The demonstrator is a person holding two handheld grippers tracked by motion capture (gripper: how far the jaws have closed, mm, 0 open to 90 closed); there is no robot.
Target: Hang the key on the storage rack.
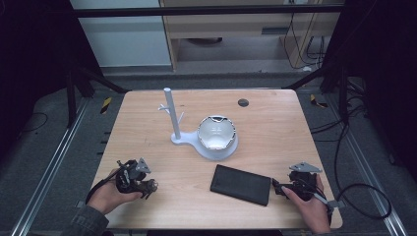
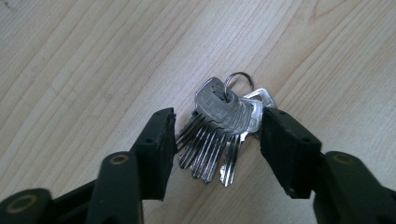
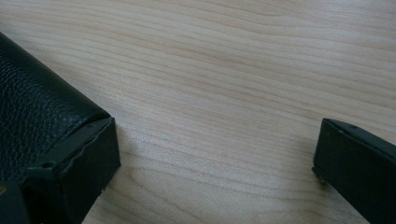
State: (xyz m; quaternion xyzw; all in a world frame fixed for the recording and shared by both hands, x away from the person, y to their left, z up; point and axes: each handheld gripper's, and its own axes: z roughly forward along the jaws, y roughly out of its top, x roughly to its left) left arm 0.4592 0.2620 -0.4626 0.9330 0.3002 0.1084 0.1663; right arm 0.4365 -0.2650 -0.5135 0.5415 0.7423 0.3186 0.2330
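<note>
Item 1: bunch of keys (image 2: 219, 128) on split ring, flat on wooden table (image 1: 275, 123), approx 7 o'clock of tabletop in high view. Left gripper (image 2: 217, 130) brackets it; jaws half spread, pads at either edge of the fanned keys, firm pinch can't be told.

Item 2: black leather wallet (image 1: 241, 184), approx 5 o'clock. Right gripper (image 3: 215, 158) at its 3 o'clock end, jaws spread wide, one jaw against wallet edge, nothing btwn.

Item 3: white stand w/ bowl (image 1: 216, 132), centre.

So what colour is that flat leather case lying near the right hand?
Black, with a grained texture; the flat leather case shows best in the right gripper view.
</note>
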